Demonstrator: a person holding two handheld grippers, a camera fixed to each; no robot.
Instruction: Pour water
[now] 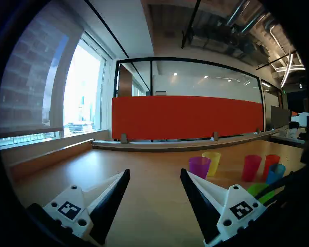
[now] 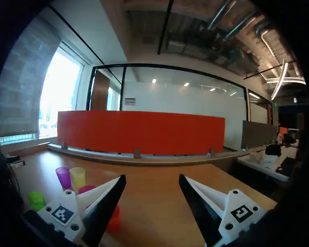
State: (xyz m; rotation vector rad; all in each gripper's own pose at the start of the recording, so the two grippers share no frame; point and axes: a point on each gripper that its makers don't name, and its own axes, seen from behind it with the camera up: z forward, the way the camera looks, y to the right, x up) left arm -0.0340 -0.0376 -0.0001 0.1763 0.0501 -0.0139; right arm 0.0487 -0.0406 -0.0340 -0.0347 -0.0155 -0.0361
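Your left gripper [image 1: 154,172] stood wide open, holding nothing. Six translucent coloured plastic cups [image 1: 251,167] clustered upright on the wooden table [image 1: 154,206] at its 2 o'clock. Your right gripper [image 2: 152,177] gaped empty too, with the cups at its 10 o'clock.

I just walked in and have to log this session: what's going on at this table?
A person's left hand-held gripper and right hand-held gripper hover over a wooden table, both open and holding nothing. Six coloured plastic cups stand grouped on the table: a purple cup, yellow cup, pink cup, red cup, blue cup and green cup. None is gripped, so pouring has not started. I cannot tell whether any cup holds water.
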